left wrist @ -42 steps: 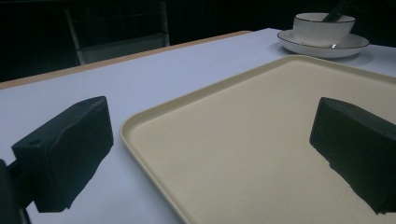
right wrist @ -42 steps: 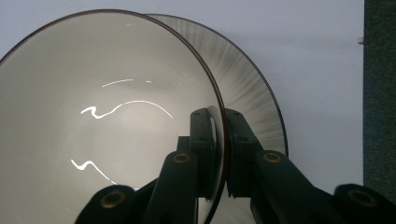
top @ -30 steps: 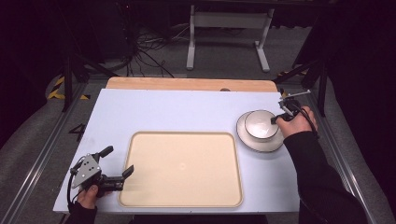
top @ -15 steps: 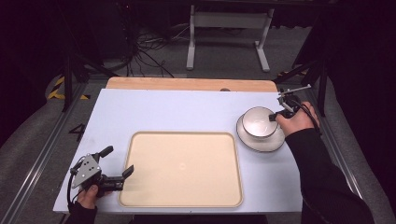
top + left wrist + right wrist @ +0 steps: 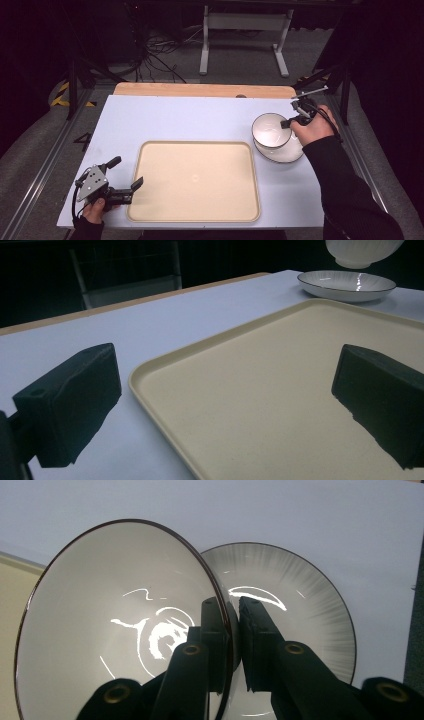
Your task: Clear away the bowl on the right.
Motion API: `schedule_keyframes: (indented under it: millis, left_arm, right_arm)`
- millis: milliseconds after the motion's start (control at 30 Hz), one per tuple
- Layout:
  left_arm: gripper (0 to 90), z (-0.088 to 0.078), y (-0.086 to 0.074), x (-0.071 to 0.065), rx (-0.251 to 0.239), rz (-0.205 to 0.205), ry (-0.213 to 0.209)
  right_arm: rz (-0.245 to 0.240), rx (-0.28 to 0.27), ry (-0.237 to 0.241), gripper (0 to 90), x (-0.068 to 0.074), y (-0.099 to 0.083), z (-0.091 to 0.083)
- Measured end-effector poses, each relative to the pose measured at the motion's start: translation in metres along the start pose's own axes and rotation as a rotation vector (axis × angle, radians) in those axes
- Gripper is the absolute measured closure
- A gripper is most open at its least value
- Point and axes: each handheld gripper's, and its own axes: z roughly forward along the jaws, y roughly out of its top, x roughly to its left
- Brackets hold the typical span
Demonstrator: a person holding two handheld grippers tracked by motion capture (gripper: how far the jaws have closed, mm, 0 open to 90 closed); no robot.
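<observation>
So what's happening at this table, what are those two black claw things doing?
A person is working with a handheld tool in each hand. The right tool is clamped on the rim of a white bowl and holds it in the air above a white plate on the table. The left tool waits with its jaws open at the near left corner of a beige tray, holding nothing. The tray has nothing on it.

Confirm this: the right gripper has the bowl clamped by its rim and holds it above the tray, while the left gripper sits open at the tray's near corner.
Not quite. The right gripper holds the bowl above the plate, not the tray; the high view shows it. The rest stands.
</observation>
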Motion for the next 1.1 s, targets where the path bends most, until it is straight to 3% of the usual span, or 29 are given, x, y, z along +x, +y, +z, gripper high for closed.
schedule_keyframes:
  millis: [700, 1100]
  left_arm:
    - [0.1, 0.000, 0.000, -0.001, 0.006, 0.007, -0.001]
    - [0.1, 0.000, 0.000, -0.001, 0.008, 0.007, -0.001]
  right_arm:
    - [-0.072, 0.000, 0.120, 81.3, 0.046, 0.007, -0.007]
    - [-0.159, -0.001, 0.163, 81.3, 0.083, 0.009, -0.014]
